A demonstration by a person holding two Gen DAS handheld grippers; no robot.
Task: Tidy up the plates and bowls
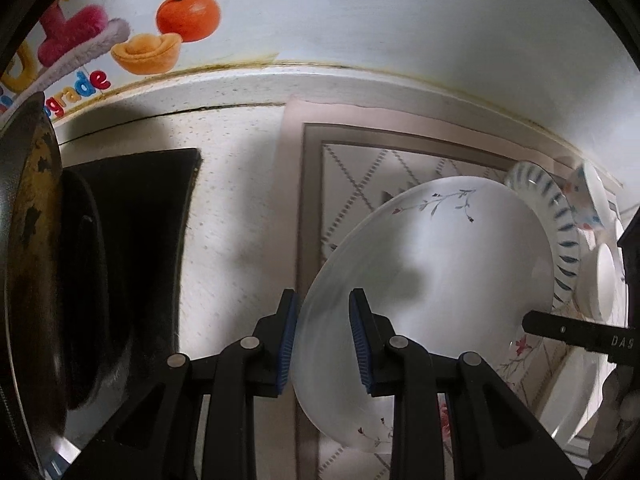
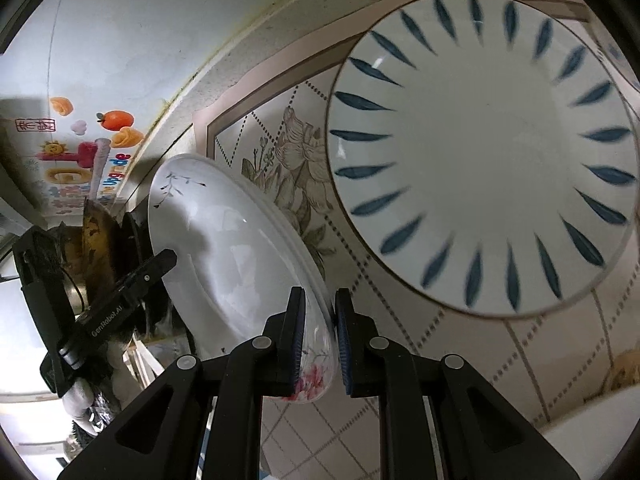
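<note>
The speckled surface point(image 1: 240, 184) carries a patterned mat point(image 2: 400, 360). Above it a white floral plate point(image 1: 432, 264) hangs tilted on edge, its face turned toward the left gripper point(image 1: 323, 344), whose steeply downward fingers clench its near rim. The right gripper point(image 2: 320, 344) clamps the opposite rim. A blue-leaf plate point(image 2: 480, 152) lies flat on the mat just beside it.

The white plate point(image 1: 432, 264) carries thin grey twig sprigs and small pink-red blossoms near its rim. Beside it, another white plate point(image 2: 484, 152) has dark blue leaf-shaped strokes radiating round its border. The mat point(image 2: 296, 168) below is beige with dotted diamond lines and a brownish flower. The bowl point(image 1: 584, 200) seems white with orange and blue patches, though blurred.
</note>
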